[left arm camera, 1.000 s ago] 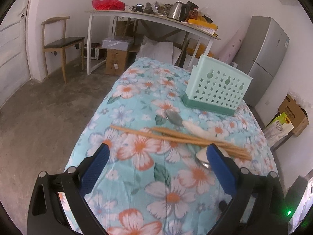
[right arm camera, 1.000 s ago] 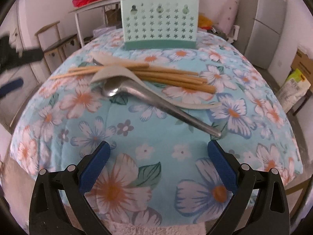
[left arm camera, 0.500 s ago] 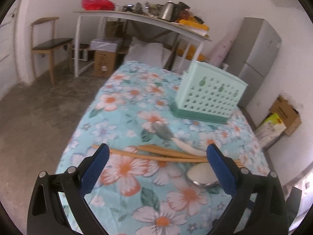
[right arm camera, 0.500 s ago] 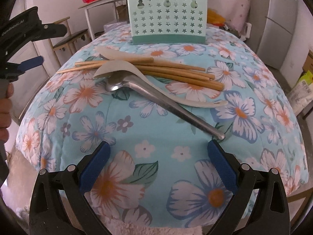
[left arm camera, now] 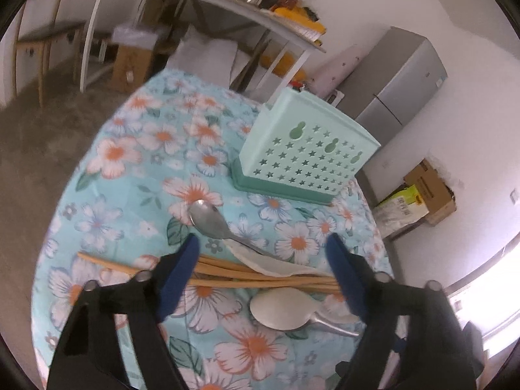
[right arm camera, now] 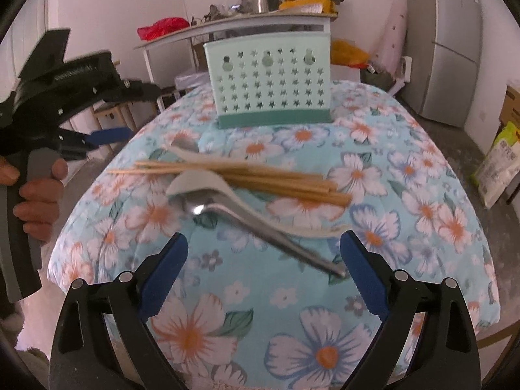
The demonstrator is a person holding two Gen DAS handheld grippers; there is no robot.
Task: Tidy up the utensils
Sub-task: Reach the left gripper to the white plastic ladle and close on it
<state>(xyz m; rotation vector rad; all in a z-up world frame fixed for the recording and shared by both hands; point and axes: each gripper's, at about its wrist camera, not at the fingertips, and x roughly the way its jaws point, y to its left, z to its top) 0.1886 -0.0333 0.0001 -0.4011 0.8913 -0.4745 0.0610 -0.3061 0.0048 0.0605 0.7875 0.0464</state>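
Note:
A mint-green utensil holder [left arm camera: 305, 159] [right arm camera: 269, 81] with star holes stands upright at the far side of the floral-covered table [right arm camera: 406, 169]. In front of it lie several wooden chopsticks [left arm camera: 247, 274] [right arm camera: 260, 178], a white spoon [right arm camera: 201, 182] and a metal spoon [right arm camera: 201, 209] across them, plus another metal spoon [left arm camera: 209, 221] behind. My left gripper [left arm camera: 262, 240] [right arm camera: 144, 112] hovers off the table's left side; its jaws are closing with nothing between them. My right gripper [right arm camera: 264, 237] hangs over the near edge, jaws closing slightly, pads touching nothing.
A person's hand [right arm camera: 39, 195] grips the left tool's handle. Behind stands a white table [right arm camera: 247, 22] with a kettle and clutter, a grey fridge [right arm camera: 455, 42] at the right, boxes and bags [left arm camera: 425, 191] on the floor, and a chair [left arm camera: 35, 39] at the far left.
The left gripper has swung in toward the utensils and tipped downward, its jaws narrowing. The right gripper has lifted a little, so the holder and room sit lower in its view.

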